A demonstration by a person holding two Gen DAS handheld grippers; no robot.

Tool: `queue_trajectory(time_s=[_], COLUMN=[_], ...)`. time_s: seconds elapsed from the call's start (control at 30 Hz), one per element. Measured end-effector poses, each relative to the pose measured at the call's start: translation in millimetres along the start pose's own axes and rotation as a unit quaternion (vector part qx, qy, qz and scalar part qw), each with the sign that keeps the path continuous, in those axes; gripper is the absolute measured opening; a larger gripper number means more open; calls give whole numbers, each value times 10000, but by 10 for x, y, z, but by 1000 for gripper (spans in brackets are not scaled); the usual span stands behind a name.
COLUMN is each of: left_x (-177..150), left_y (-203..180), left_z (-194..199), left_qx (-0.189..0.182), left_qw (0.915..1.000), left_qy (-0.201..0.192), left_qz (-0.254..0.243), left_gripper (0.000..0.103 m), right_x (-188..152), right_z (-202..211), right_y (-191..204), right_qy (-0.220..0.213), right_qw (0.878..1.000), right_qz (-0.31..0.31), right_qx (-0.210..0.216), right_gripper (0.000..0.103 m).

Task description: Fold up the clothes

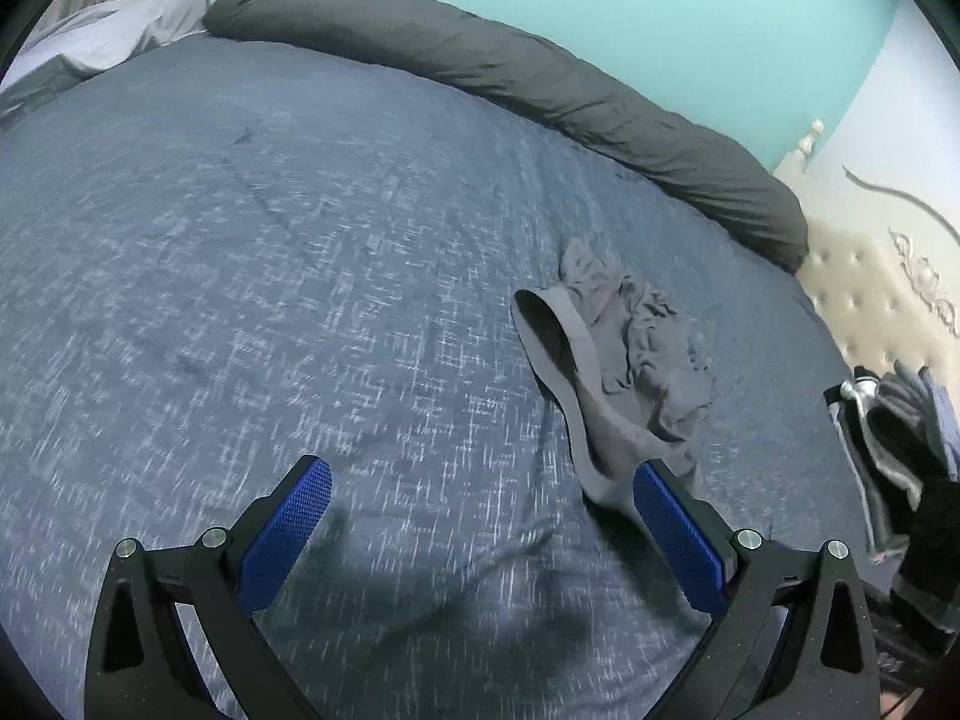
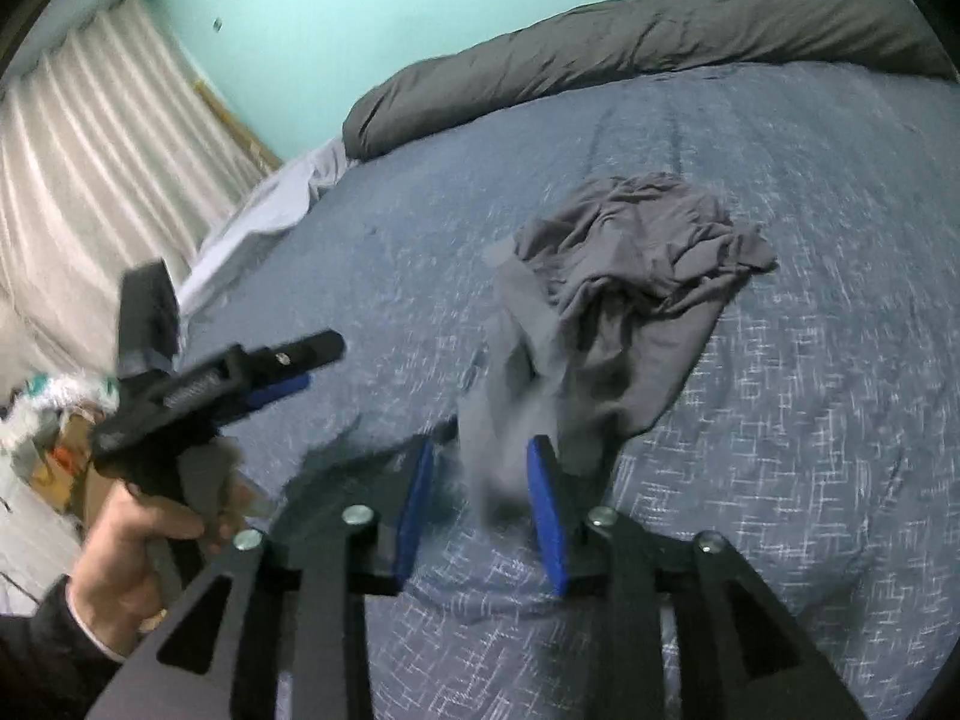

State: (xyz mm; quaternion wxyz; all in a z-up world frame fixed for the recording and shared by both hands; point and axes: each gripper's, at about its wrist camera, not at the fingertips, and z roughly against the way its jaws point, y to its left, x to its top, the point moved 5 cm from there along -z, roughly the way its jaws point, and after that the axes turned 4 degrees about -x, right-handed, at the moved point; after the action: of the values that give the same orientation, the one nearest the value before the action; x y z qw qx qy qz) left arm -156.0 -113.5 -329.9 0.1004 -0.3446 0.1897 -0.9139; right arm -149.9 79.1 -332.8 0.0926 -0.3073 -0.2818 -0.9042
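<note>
A crumpled grey garment (image 1: 630, 372) with a wide elastic waistband lies on the blue patterned bedspread (image 1: 240, 276). In the left wrist view my left gripper (image 1: 480, 498) is open and empty, its right pad just beside the garment's near end. In the right wrist view the garment (image 2: 624, 300) lies ahead, and its near end hangs blurred between the blue pads of my right gripper (image 2: 483, 468). The jaws stand partly apart around the cloth. The left gripper (image 2: 198, 384) shows at left, held in a hand.
A long dark grey bolster (image 1: 510, 84) lies along the bed's far edge against a teal wall. A tufted headboard (image 1: 864, 300) stands at right. In the right wrist view, curtains (image 2: 102, 138) and floor clutter (image 2: 48, 420) are at left.
</note>
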Motion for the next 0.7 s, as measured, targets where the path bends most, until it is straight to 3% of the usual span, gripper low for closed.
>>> queue_trajectory(time_s=[0.17, 0.37, 0.6, 0.7], left_x=[157, 292, 282, 276], left_y=[-63, -133, -146, -127], left_z=[-181, -360, -529, -585], left_qx=[-51, -90, -76, -29], left_qw=[9999, 9995, 9994, 9995], left_qy=[27, 12, 127, 177], left_qz=[-152, -309, -300, -261], left_gripper=[103, 103, 103, 103], right_x=[126, 101, 191, 261], right_z=[-17, -223, -454, -502], right_y=[-200, -484, -537, -483], right_qy=[-243, -7, 185, 259], right_qw=[9990, 9965, 9953, 9962], right_qz=[-350, -799, -880, -640], right_qx=[-117, -226, -348, -526], right_gripper=[42, 42, 42, 42])
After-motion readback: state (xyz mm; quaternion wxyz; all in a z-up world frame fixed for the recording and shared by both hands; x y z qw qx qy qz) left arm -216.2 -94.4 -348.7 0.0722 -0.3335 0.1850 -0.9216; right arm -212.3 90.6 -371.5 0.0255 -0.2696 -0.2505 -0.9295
